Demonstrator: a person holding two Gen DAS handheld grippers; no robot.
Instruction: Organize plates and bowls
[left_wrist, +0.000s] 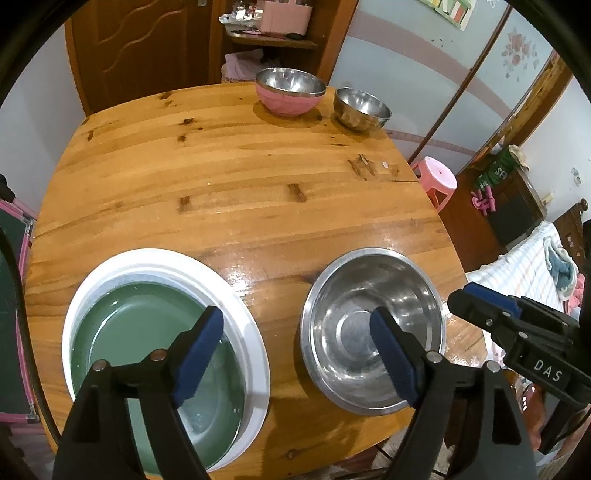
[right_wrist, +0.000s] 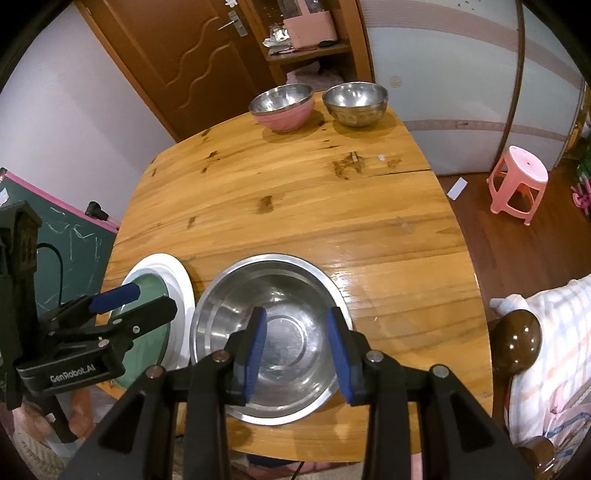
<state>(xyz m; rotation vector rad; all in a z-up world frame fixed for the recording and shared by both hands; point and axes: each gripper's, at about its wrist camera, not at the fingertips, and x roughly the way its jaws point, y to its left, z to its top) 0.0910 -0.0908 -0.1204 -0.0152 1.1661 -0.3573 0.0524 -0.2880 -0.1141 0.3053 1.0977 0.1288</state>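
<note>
A green plate (left_wrist: 147, 350) lies stacked on a white plate (left_wrist: 236, 306) at the near left of the round wooden table (left_wrist: 240, 192). A wide steel basin (left_wrist: 373, 332) sits to its right; it also shows in the right wrist view (right_wrist: 273, 332). At the far edge stand a pink bowl with a steel inside (left_wrist: 290, 90) and a small steel bowl (left_wrist: 362, 109). My left gripper (left_wrist: 297, 350) is open and empty, above the gap between plates and basin. My right gripper (right_wrist: 295, 350) is open and empty above the basin's near part.
A pink stool (right_wrist: 519, 182) stands on the floor to the right. A green chalkboard with a pink frame (right_wrist: 66, 240) leans at the left. A wooden door (right_wrist: 177, 62) and shelf (right_wrist: 306, 48) are behind the table. A bed with a checked cover (right_wrist: 554, 350) is at the near right.
</note>
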